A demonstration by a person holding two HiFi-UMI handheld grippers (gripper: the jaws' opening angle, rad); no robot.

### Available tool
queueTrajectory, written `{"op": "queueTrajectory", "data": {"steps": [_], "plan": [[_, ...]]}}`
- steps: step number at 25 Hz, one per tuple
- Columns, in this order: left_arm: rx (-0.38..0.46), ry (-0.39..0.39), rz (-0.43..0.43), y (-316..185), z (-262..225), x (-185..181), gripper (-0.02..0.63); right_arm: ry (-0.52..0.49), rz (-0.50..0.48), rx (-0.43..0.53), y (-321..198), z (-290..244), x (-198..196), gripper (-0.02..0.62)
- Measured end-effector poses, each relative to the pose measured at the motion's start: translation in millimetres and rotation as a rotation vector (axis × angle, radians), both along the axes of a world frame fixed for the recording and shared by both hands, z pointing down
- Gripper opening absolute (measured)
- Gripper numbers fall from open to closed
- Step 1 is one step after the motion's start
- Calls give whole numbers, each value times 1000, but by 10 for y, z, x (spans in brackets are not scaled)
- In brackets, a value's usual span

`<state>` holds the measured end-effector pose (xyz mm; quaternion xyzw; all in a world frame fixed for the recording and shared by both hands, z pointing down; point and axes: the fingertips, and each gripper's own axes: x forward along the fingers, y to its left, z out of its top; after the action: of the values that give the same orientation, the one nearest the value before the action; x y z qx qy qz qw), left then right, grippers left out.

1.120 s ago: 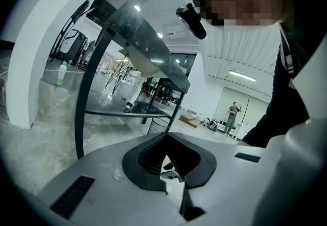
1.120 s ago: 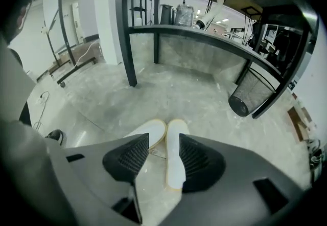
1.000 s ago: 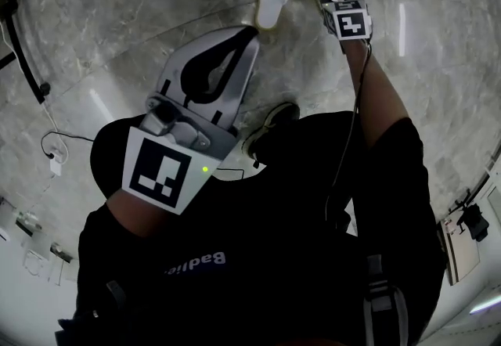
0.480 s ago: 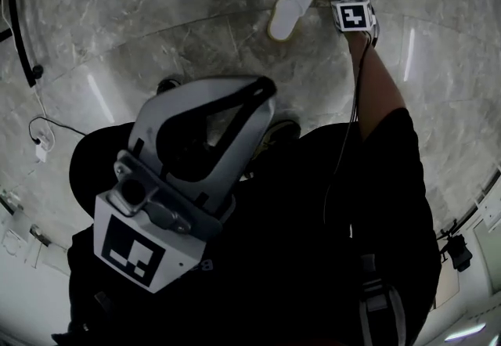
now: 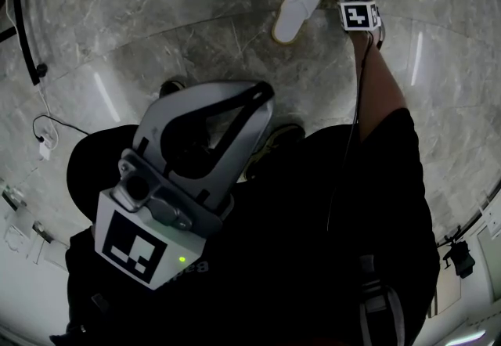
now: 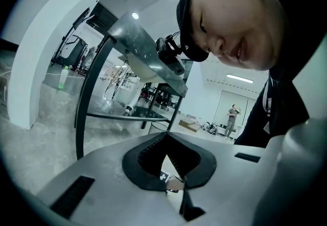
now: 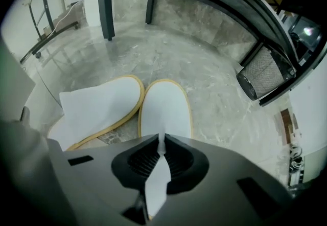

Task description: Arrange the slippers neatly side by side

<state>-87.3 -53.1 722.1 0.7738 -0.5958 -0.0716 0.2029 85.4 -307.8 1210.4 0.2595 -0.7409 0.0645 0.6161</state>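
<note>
Grey marble floor [image 5: 180, 16] fills the head view, glossy and veined, and up at the far edge sit the two white slippers with their tan trim. Over to the right gripper [image 7: 162, 143], reaching out at the end of a stretched arm: its fingers [image 7: 181, 161] are closing, and a strip of white fabric is pinched right between the ribbed black pads. That's the rear edge of the held slipper [image 7: 166, 110], which lies flat on the floor pointing straight away from the gripper. Beside it is the second slipper [image 7: 102, 110]. The two toes are just beside each other, close enough that I can't tell if they touch. The second slipper runs off at an angle, so the heels are splayed apart in a V rather than parallel.

Now the left gripper [image 6: 166, 140], held up high near the person's chest and well apart from the slippers. Its fingers [image 6: 196, 161] meet at the tips and nothing is between them. In the head view it looms large over the black clothing, marker cube [image 5: 137, 246] toward the camera.

Around the edges: a dark shoe [image 5: 274, 137] planted on the marble, a black frame leg [image 7: 107, 0] beyond the slippers, a mesh bin [image 7: 263, 74] off to the right, and a white plug with its cable [image 5: 45, 145] lying at the left.
</note>
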Motion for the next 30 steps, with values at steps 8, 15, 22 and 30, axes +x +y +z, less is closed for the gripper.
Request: {"op": "queueTrajectory", "data": {"steps": [8,15,22,30], "plan": [[29,25,46,-72,-40,113,-6,-50,290,-37,11,-228,279,17],[62,54,75,-120,-99,131,-6,-133,533,-180,280,-120,451,17],[74,104,95,-175,-116,92,-6,-314,929,-330,692,-124,406,17],[86,137,98,-159,-113,23,-6,-381,1004,-330,765,-90,264,17]]}}
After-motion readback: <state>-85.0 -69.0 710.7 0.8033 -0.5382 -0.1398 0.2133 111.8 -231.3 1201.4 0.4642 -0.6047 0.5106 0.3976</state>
